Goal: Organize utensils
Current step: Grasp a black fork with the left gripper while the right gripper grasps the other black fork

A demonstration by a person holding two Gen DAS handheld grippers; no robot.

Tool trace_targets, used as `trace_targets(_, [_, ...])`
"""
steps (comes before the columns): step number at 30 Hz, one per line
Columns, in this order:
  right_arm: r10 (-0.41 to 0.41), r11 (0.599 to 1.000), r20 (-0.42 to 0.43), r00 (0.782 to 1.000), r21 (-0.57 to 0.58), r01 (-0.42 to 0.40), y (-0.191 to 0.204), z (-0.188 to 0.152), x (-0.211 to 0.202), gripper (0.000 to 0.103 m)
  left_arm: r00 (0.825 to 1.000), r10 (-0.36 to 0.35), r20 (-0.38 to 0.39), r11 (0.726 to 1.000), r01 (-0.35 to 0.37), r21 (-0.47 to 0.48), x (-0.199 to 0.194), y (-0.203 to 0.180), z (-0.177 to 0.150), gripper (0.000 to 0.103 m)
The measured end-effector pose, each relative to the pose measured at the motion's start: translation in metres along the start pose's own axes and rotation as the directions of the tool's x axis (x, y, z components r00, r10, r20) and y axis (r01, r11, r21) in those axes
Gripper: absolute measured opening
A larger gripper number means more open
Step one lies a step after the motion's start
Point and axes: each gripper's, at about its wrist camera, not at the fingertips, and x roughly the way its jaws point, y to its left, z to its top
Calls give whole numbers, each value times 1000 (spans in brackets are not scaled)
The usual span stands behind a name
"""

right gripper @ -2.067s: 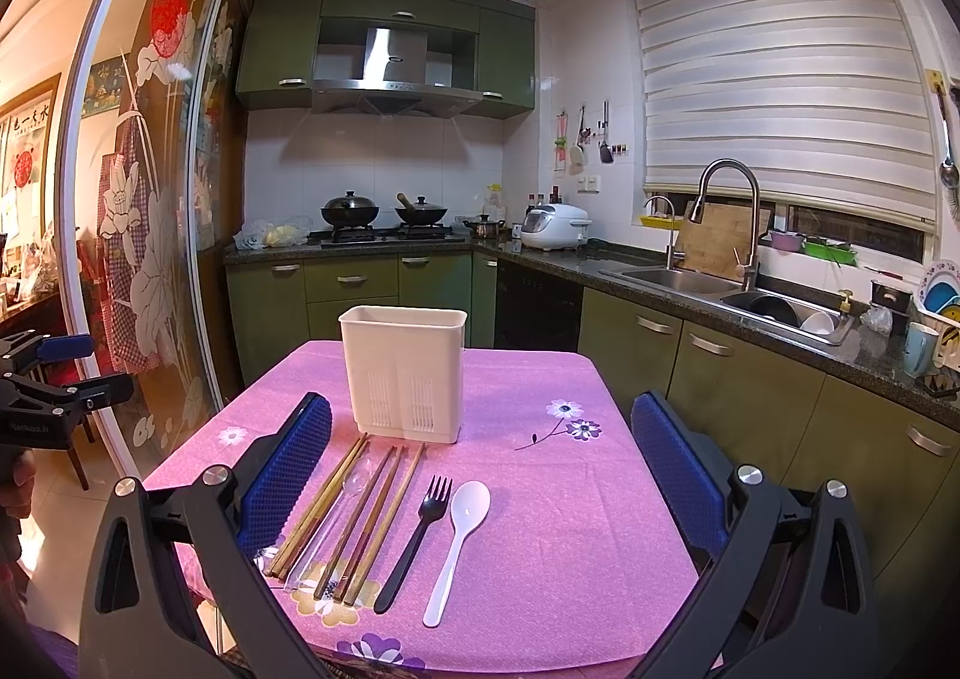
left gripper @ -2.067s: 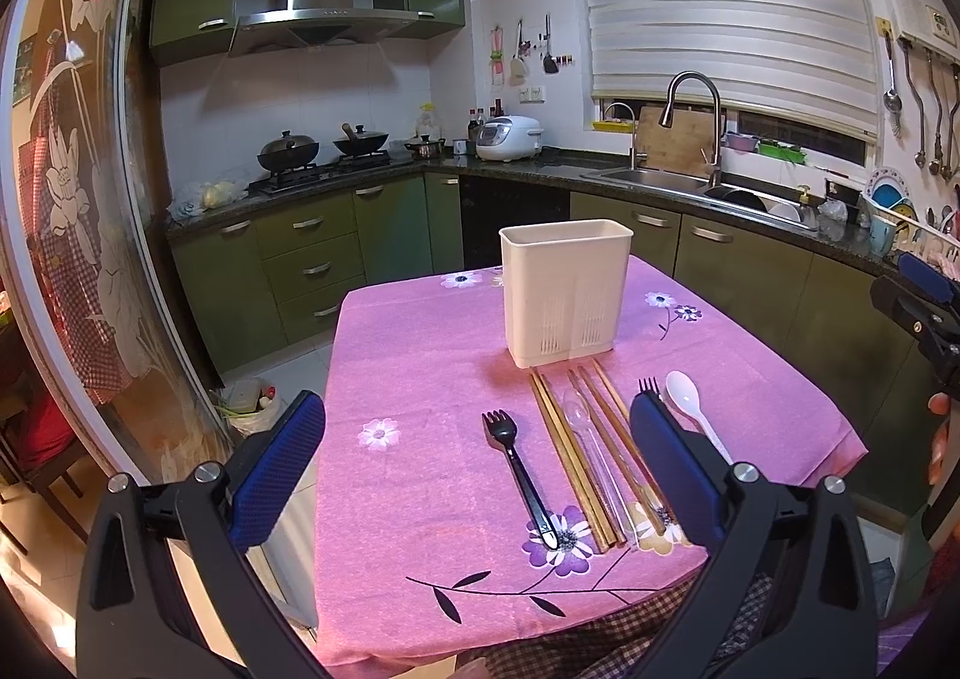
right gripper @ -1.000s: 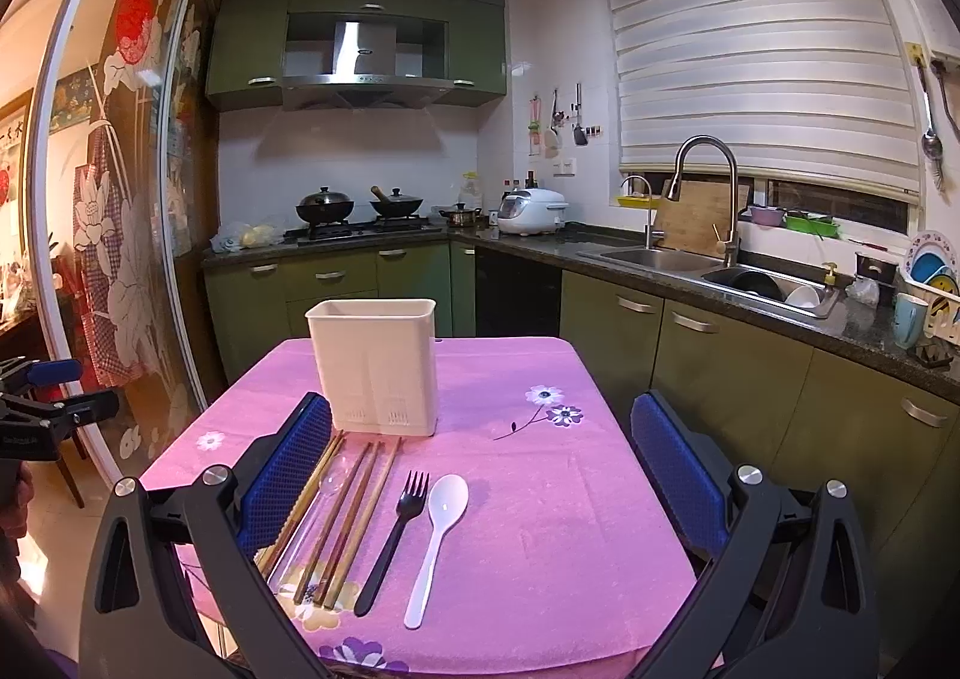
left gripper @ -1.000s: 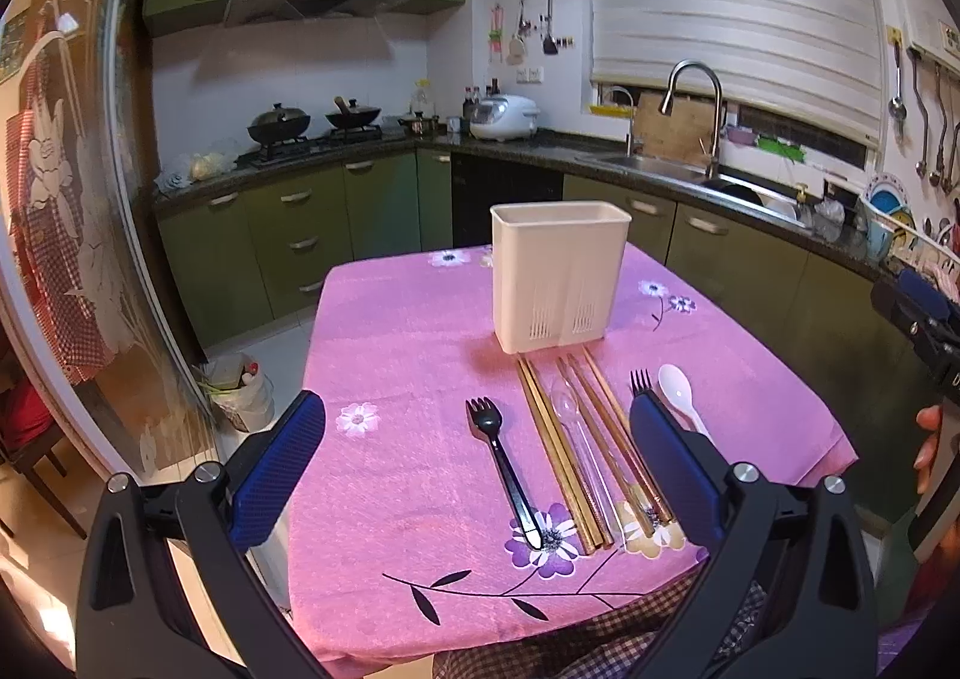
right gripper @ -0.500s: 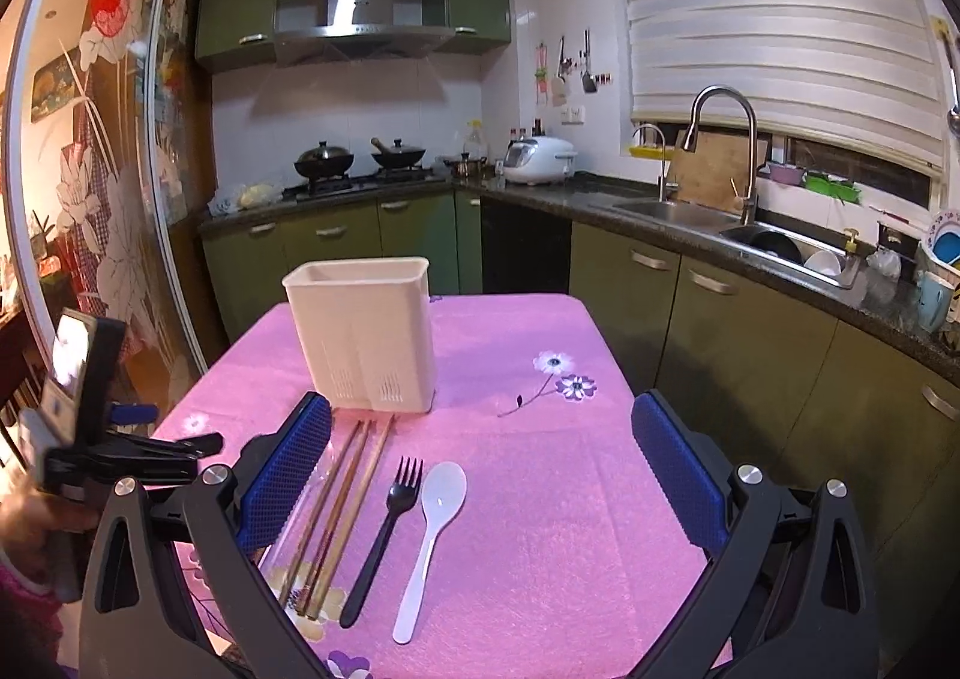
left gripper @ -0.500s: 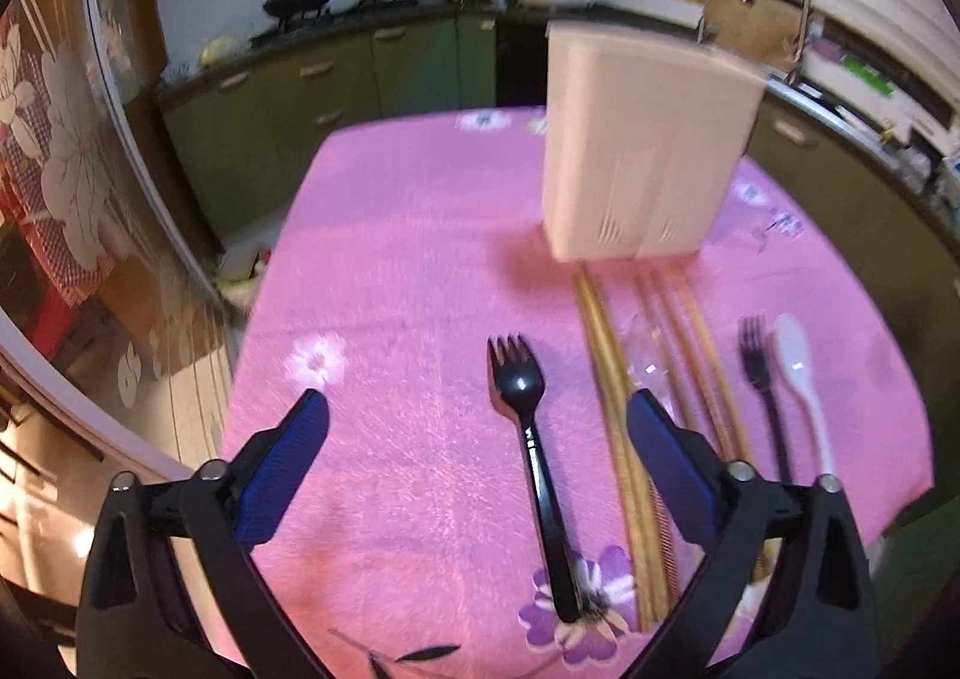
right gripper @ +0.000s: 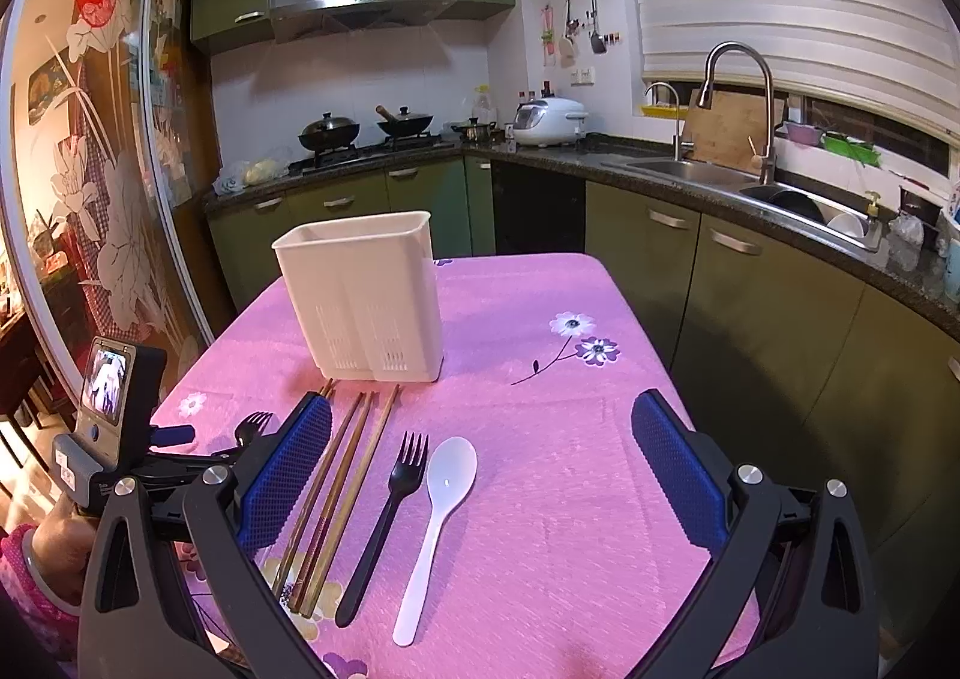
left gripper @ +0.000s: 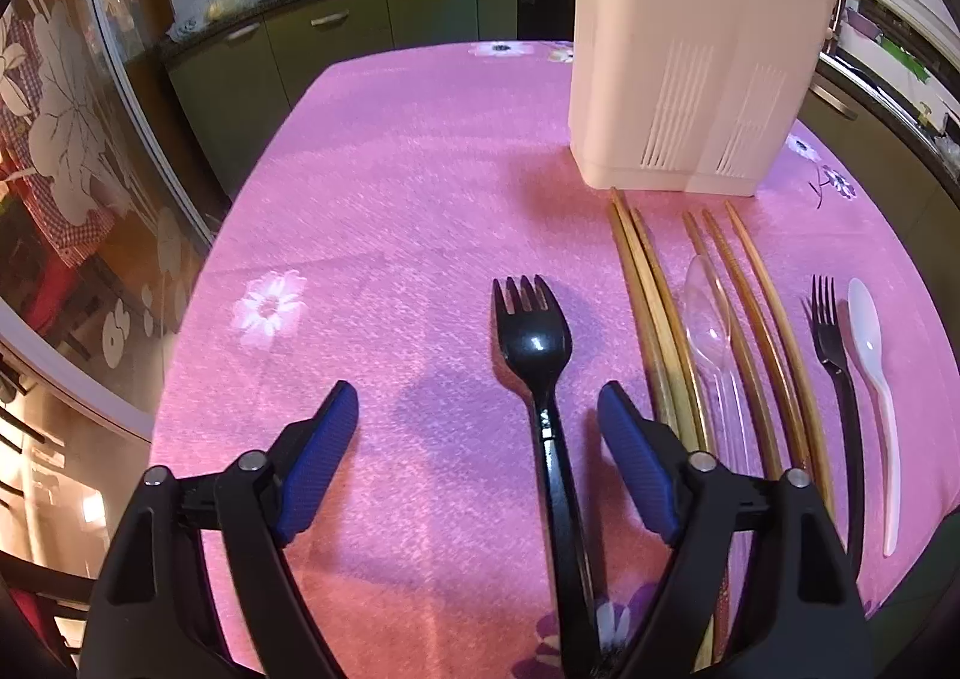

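Observation:
A white utensil holder (left gripper: 690, 79) stands on the pink tablecloth (left gripper: 390, 187); it also shows in the right wrist view (right gripper: 366, 298). In front of it lie a black fork (left gripper: 537, 355), several wooden chopsticks (left gripper: 648, 295), a clear spoon (left gripper: 711, 319), a second black fork (left gripper: 831, 343) and a white spoon (left gripper: 870, 343). My left gripper (left gripper: 477, 427) is open, low over the cloth, with the first black fork's handle between its fingers. My right gripper (right gripper: 480, 469) is open and empty, above the second fork (right gripper: 390, 505) and white spoon (right gripper: 441, 505).
The left gripper's body (right gripper: 114, 439) shows at the right wrist view's left edge. Green cabinets (right gripper: 720, 283), a sink with tap (right gripper: 738, 109) and a stove with pans (right gripper: 360, 130) ring the table. The table's right edge (right gripper: 648, 331) drops off toward the cabinets.
My left gripper has dropped down and forward to the table, its fingers narrowing either side of the left black fork's handle. My right gripper has barely moved.

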Motion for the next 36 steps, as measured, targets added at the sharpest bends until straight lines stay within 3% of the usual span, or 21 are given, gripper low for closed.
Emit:
trace_targets(7, [15,1000,-24,1000,11,-15,0,-3,13,99,1000,-20,-6,1000,20,-6,7,-6,4,53])
trace_targets(9, [19,1000,-31,999,1,-19,2,-3,16,99,999,-38,-3,999,38,-4,6,-7,4,37])
trace_targets(12, [24,1000,-51,998,-15,-25,5,-3,22,99,999,-51,-10,999,51,-6,6,-6,5,21])
trace_targets(18, [55,997,-139,989,-43,-62,14,-7,40,99,997,-82,-4,997,82,-12,-1,1,5,21])
trace_targets(24, [99,989,-291,952,-75,-126,35,-32,73,99,994,-92,64,996,92,-5,-23,3,7,21])
trace_targets(29, [98,989,-315,944,-73,-127,47,-52,100,98,989,-94,117,996,94,5,-41,2,6,21])
trace_targets(30, [103,989,-321,941,-63,-130,48,-55,105,94,988,-93,125,996,93,6,-44,1,6,21])
trace_targets(32, [115,990,-329,937,-39,-135,50,-57,114,65,985,-94,144,996,93,13,-51,1,6,21])
trace_targets(34, [110,991,-356,928,-26,-128,51,-58,121,50,983,-100,155,995,99,15,-56,3,4,21])
trace_targets(36, [131,989,-397,908,-10,-147,52,-61,130,47,980,-107,166,994,106,14,-60,6,5,21])
